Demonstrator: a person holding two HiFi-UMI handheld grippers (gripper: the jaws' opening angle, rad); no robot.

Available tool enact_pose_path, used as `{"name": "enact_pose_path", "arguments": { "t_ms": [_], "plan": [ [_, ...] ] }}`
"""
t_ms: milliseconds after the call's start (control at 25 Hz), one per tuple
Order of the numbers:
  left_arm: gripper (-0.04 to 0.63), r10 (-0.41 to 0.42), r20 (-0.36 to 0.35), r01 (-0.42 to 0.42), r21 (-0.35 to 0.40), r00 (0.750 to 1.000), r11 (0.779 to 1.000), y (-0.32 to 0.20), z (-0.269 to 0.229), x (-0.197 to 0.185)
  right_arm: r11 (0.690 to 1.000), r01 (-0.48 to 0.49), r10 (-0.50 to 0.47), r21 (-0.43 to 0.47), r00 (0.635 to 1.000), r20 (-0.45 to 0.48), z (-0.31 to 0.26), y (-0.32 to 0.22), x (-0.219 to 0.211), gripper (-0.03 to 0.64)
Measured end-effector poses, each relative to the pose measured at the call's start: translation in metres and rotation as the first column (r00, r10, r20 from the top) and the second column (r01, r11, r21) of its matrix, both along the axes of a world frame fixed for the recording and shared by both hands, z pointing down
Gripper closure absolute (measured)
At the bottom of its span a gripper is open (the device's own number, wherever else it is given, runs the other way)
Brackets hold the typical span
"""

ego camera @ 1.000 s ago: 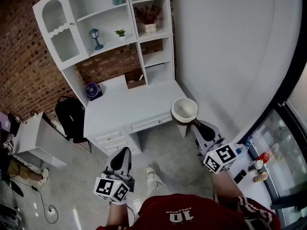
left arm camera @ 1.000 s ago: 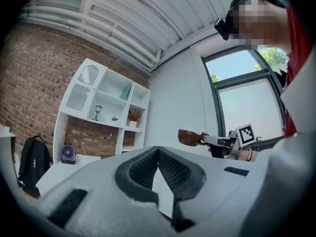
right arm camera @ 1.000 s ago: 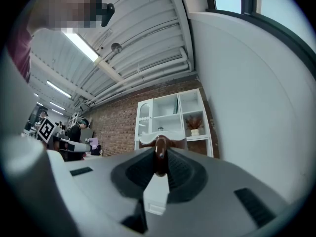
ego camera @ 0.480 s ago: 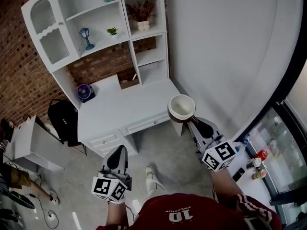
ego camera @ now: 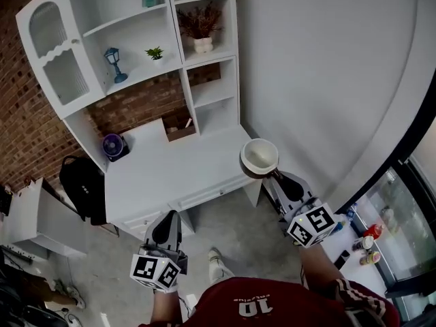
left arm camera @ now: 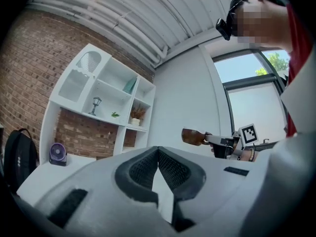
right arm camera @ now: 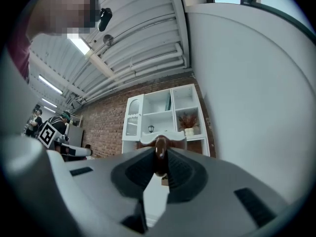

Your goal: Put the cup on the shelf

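The right gripper (ego camera: pixel 271 176) is pinching the cup (ego camera: pixel 259 157) by its handle, carrying it upright, well short of the shelf (ego camera: pixel 133 33). The left gripper (ego camera: pixel 169 216) is hanging pressed together, empty. Next, I'd guess, the cup is needing lifting farther and higher.

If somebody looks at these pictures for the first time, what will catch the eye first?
The brown cup with its white inside, held by its handle in the jaws of the right gripper, near the white desk's right end. Behind it the tall white shelf unit stands out against the red brick wall. The left gripper, lower left, is shut and empty.
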State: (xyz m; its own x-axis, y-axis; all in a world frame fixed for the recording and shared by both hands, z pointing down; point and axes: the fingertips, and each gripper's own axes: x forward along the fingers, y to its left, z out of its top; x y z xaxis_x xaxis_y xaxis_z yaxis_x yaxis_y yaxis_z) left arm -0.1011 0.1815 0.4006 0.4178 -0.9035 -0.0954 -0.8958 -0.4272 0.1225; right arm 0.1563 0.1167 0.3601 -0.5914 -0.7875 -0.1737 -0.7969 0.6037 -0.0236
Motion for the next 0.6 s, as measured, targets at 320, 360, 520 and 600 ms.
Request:
{"name": "enact_pose_path", "arguments": {
  "t_ms": [320, 360, 520, 600],
  "plan": [
    [0.603, 0.044, 0.004, -0.044, -0.001, 0.999, 0.999, -0.096, -0.009, -0.028, 0.999, -0.054, 0.054, -0.01, 0.999, -0.008, -0.005, -0.082, -0.025, 0.569],
    [0.603, 0.048, 0.007, -0.048, 0.0, 0.999, 0.999, -0.106, -0.011, -0.031, 0.998, -0.059, 0.059, -0.011, 0.998, -0.013, -0.006, -0.091, -0.028, 0.569],
    [0.603, 0.058, 0.017, -0.058, 0.002, 0.998, 0.998, -0.148, -0.017, -0.047, 0.997, -0.081, 0.08, -0.008, 0.997, -0.019, -0.01, -0.128, -0.043, 0.569],
    [0.603, 0.062, 0.022, -0.062, 0.002, 0.998, 0.998, -0.168, -0.019, -0.057, 0.996, -0.091, 0.091, -0.006, 0.996, -0.022, -0.012, -0.146, -0.053, 0.569]
  ]
}}
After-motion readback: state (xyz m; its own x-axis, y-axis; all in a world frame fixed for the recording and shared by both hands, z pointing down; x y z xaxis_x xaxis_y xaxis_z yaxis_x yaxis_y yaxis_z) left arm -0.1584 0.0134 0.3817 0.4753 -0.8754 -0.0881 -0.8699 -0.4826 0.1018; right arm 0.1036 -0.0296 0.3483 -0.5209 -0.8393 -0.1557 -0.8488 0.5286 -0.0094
